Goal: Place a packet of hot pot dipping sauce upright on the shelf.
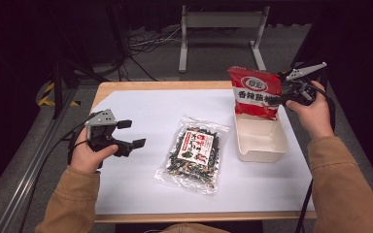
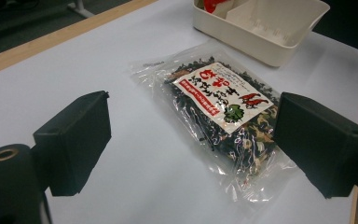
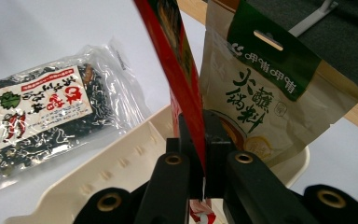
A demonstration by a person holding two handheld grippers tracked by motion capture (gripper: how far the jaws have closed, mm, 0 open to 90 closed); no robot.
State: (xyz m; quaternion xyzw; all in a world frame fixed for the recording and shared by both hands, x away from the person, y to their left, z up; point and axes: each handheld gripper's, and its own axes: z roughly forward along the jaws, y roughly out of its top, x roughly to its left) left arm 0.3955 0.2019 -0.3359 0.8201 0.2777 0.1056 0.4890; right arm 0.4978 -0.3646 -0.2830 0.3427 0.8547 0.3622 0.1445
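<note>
Right hand-held gripper (image 3: 200, 154) pinches red packet (image 3: 177, 60) over tray (image 3: 121, 163).

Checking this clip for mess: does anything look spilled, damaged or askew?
Nothing spilled or torn. The clear snack bag lies flat, slightly skewed, on the white mat. The right gripper holds the red packet upright over the cream bin.
</note>
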